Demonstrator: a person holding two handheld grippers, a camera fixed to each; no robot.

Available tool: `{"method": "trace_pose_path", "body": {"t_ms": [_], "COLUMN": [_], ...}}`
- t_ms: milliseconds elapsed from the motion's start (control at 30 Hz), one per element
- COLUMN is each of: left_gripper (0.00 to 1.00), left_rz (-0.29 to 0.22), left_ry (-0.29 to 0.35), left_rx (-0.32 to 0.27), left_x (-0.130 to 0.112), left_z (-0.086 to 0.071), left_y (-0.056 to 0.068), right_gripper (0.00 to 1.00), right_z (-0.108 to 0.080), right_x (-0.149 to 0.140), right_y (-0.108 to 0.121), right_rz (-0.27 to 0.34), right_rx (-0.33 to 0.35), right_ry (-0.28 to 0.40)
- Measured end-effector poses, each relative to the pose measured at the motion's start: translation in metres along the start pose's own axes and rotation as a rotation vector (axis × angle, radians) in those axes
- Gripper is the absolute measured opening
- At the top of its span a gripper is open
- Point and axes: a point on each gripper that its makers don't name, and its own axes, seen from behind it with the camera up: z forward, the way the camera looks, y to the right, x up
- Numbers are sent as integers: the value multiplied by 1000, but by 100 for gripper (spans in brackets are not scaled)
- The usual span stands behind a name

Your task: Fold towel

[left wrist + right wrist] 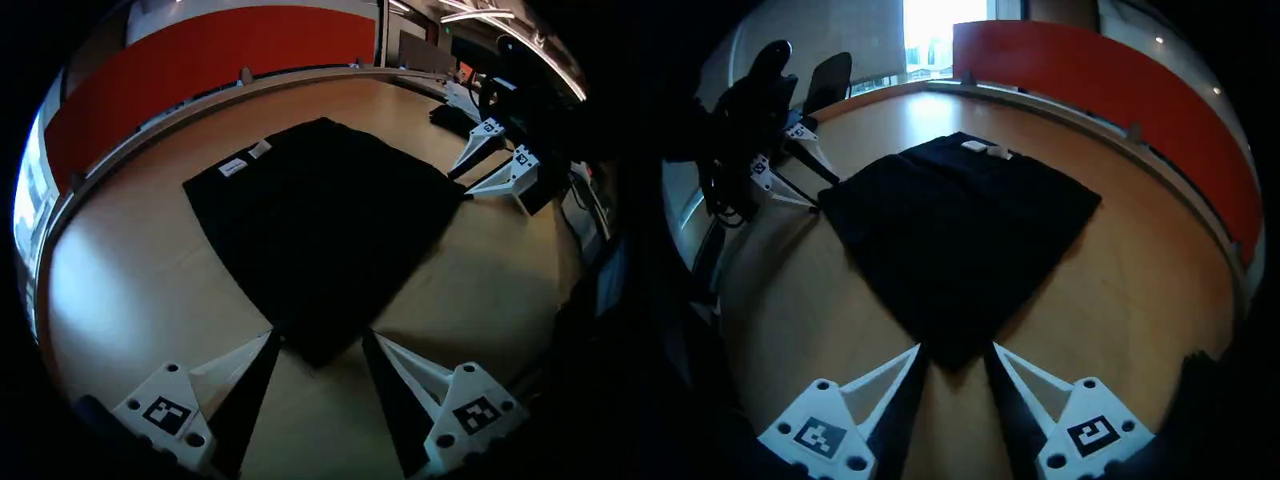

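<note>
Low at adjacent corners (towel (pixel 320 232) shared).

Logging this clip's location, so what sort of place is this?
Likely an office or meeting room: a wooden table edged by a red divider panel, office chairs, a bright window.

The towel (pixel 320 232) is plain black with no pattern, and two small white tags (pixel 234 166) show near its far corner. The table (pixel 136 272) under it is light tan wood, paler where glare falls toward its left edge. Along the table's far edge runs a bright red panel (pixel 208 64). The left gripper (pixel 322 334) is white with black inner faces and bears black-and-white square markers (pixel 166 414). The right gripper (pixel 954 345) has the same colours. Beyond the table's far edge in the right gripper view stand black chairs (pixel 828 80).
</note>
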Motion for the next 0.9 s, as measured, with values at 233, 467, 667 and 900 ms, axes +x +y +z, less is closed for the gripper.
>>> {"method": "trace_pose_path", "body": {"t_ms": [233, 467, 667, 900], "left_gripper": [57, 22, 16, 15], "left_rz": [-6, -12, -18, -41], "left_ry": [-5, -6, -8, -11], "left_rx": [5, 13, 16, 1], "left_x": [2, 4, 6, 10], "left_z": [1, 4, 5, 2], "left_y": [0, 1, 2, 5], "right_gripper": [28, 20, 16, 16], "right_z": [1, 0, -3, -11], "right_x": [0, -1, 2, 8], "right_y": [-2, -4, -5, -3], "right_rz": [0, 10, 17, 27], "right_rx": [2, 8, 8, 4], "right_ry": [1, 2, 14, 30]}}
